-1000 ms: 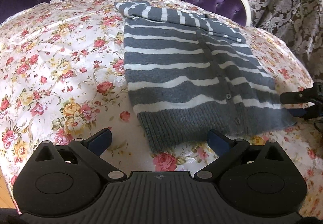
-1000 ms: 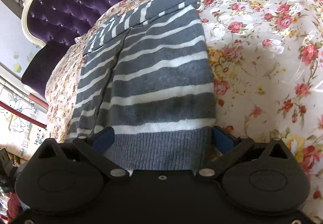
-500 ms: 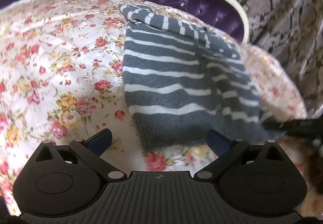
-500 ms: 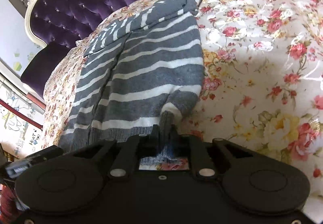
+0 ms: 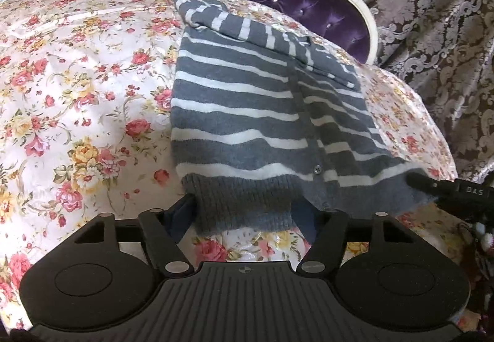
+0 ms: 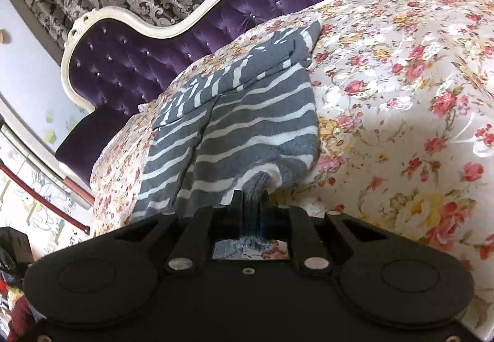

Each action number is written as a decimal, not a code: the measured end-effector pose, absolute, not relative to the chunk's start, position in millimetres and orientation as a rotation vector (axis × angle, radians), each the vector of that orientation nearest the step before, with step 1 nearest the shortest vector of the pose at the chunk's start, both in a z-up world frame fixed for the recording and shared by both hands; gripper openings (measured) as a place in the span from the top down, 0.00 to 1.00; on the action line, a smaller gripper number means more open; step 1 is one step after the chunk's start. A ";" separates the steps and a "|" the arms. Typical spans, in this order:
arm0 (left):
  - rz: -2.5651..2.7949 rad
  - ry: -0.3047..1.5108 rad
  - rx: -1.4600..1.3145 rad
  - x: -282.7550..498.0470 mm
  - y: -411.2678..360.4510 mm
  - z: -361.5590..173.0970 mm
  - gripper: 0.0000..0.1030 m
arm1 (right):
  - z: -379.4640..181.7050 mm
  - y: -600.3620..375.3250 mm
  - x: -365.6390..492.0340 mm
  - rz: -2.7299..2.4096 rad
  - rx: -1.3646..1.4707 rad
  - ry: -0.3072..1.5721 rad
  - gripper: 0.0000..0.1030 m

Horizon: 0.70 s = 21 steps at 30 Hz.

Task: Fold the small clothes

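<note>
1. A bed under a glossy floral bedspread (image 5: 92, 89) of pink and yellow roses.
2. A tufted purple velvet headboard (image 6: 129, 64) with a curved cream frame.
3. Behind it, a brown-and-silver damask curtain (image 5: 432, 18).
4. A pale wall (image 6: 27, 64) beside it, daylit.

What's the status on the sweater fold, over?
Right gripper shut on striped sweater hem. Left gripper closing, hem between its jaws, not yet pinched. Sweater flat on floral bedspread. Nothing in the way.
</note>
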<state>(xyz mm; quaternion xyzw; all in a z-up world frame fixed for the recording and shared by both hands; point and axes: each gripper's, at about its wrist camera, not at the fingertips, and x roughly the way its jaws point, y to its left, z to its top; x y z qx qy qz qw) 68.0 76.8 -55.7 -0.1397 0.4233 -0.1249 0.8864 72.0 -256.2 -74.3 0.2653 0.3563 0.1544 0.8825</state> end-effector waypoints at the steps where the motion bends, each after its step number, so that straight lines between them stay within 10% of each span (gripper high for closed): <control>1: -0.259 0.884 -0.297 68.4 78.0 -55.7 0.39 | -74.3 -255.5 72.1 0.320 0.552 0.743 0.82; 9: -0.215 0.863 -0.312 70.1 83.7 -58.5 0.91 | -74.5 -255.8 70.7 0.317 0.555 0.743 0.82; 21: -0.227 0.710 -0.350 57.9 95.3 -28.2 0.92 | -67.2 -263.6 58.5 0.316 0.613 0.768 0.82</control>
